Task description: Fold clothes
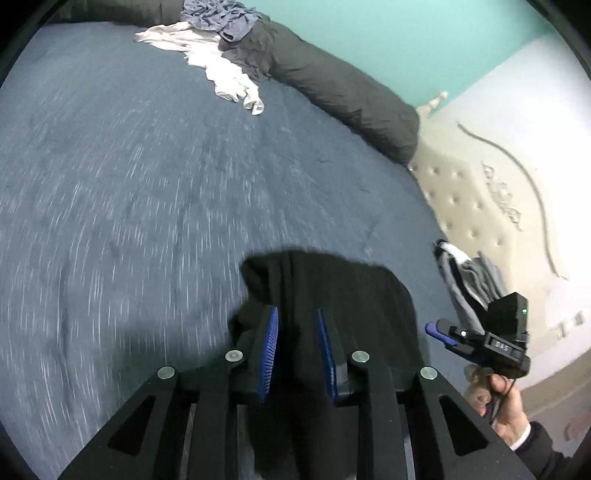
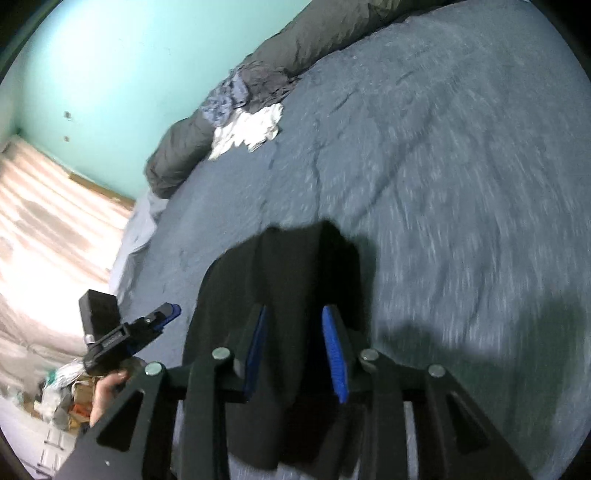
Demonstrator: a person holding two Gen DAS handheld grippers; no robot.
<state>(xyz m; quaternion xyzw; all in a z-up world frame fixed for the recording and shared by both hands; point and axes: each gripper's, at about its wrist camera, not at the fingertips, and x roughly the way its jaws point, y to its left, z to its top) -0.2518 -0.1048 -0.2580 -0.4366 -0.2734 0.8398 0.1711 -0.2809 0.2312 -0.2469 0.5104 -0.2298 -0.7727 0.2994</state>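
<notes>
Nearest in the left wrist view, the left tool (image 1: 295, 332) has a black garment (image 1: 332, 295) running between its blue pads (image 1: 271, 343); the cloth fills the gap and spills forward over the fingers, so this tool is grasping the garment. In the right wrist view the right tool (image 2: 295, 332) shows the same: black garment (image 2: 280, 280) lies between its blue pads (image 2: 334, 350), drapes ahead of them and hangs down below, so it too is clamped on the cloth. The garment is thus held up by both tools above the bed (image 1: 129, 184), casting a dark shadow on the blue cover.

Each tool appears in the other's view, off to the side: the right one (image 1: 443, 334) with a hand (image 1: 506, 406) under it, and the left one (image 2: 162, 314) with a hand (image 2: 105, 391) at its handle.

Just beyond the right tool, a striped grey and black cloth (image 1: 465, 280) lies at the bed's edge by a tufted headboard (image 1: 480, 206).

Farther off, a pile of clothes (image 1: 214, 44), white and grey-blue, rests against a long dark bolster (image 1: 343, 88) at the far side of the bed, under a teal wall (image 1: 406, 33). The views are blurred by motion.
</notes>
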